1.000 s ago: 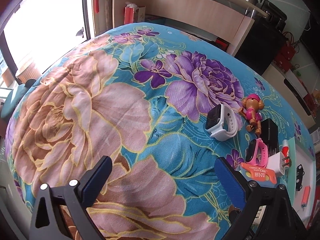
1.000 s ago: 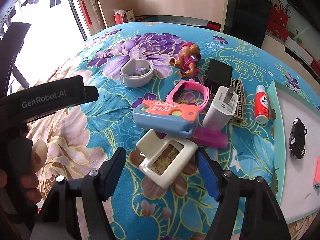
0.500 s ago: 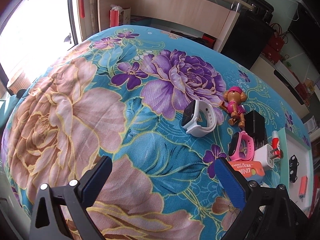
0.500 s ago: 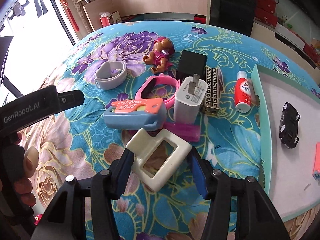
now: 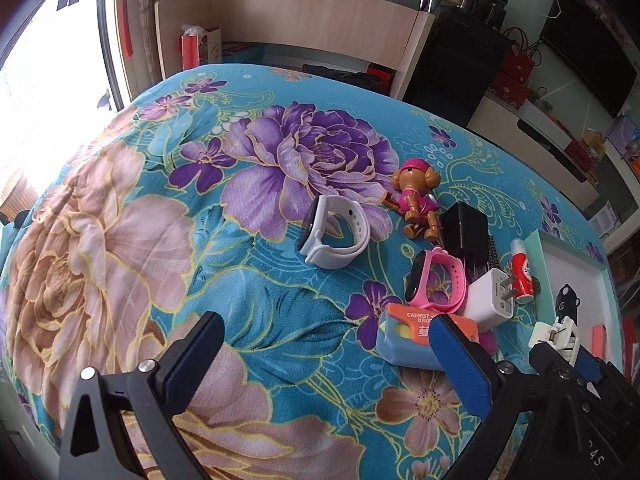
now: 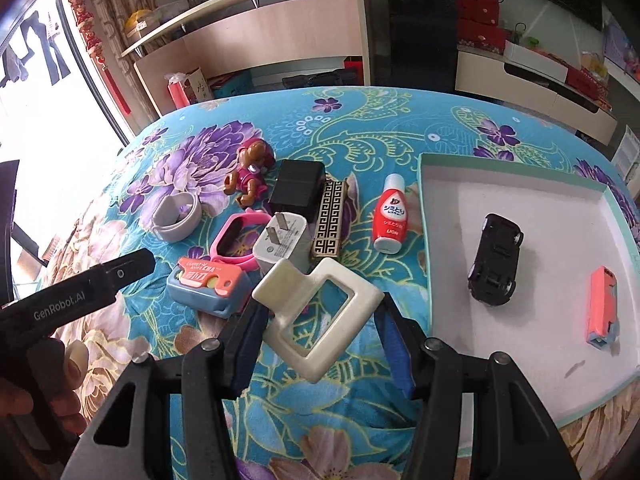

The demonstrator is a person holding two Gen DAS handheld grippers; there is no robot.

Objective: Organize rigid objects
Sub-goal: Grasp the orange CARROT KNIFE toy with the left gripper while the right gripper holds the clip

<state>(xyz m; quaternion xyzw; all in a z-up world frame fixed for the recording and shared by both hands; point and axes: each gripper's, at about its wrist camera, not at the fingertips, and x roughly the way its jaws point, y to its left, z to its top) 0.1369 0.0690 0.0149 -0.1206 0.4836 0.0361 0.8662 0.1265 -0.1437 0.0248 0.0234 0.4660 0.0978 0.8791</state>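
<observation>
My right gripper (image 6: pixel 320 332) is shut on a cream plastic frame (image 6: pixel 320 316) and holds it above the floral cloth, left of the white tray (image 6: pixel 520 168). The tray holds a black toy car (image 6: pixel 496 256) and an orange block (image 6: pixel 602 308). On the cloth lie a blue-orange carrot knife (image 6: pixel 208 284), a pink watch (image 6: pixel 236 240), a white charger (image 6: pixel 280 244), a black adapter (image 6: pixel 298 188), a patterned lighter (image 6: pixel 330 216), a red bottle (image 6: pixel 390 216), a toy figure (image 6: pixel 250 172) and a white watch (image 5: pixel 334 232). My left gripper (image 5: pixel 324 344) is open over bare cloth, its right finger beside the carrot knife (image 5: pixel 404 340).
The left gripper's handle and hand (image 6: pixel 60 320) sit at the left of the right wrist view. The right gripper (image 5: pixel 560 344) shows at the lower right of the left wrist view. Shelving and cabinets (image 6: pixel 280 40) stand beyond the table's far edge.
My right gripper closed on the cream frame and lifted it off the cloth, shifting toward the tray. My left gripper moved right, nearer the pile of objects, still open.
</observation>
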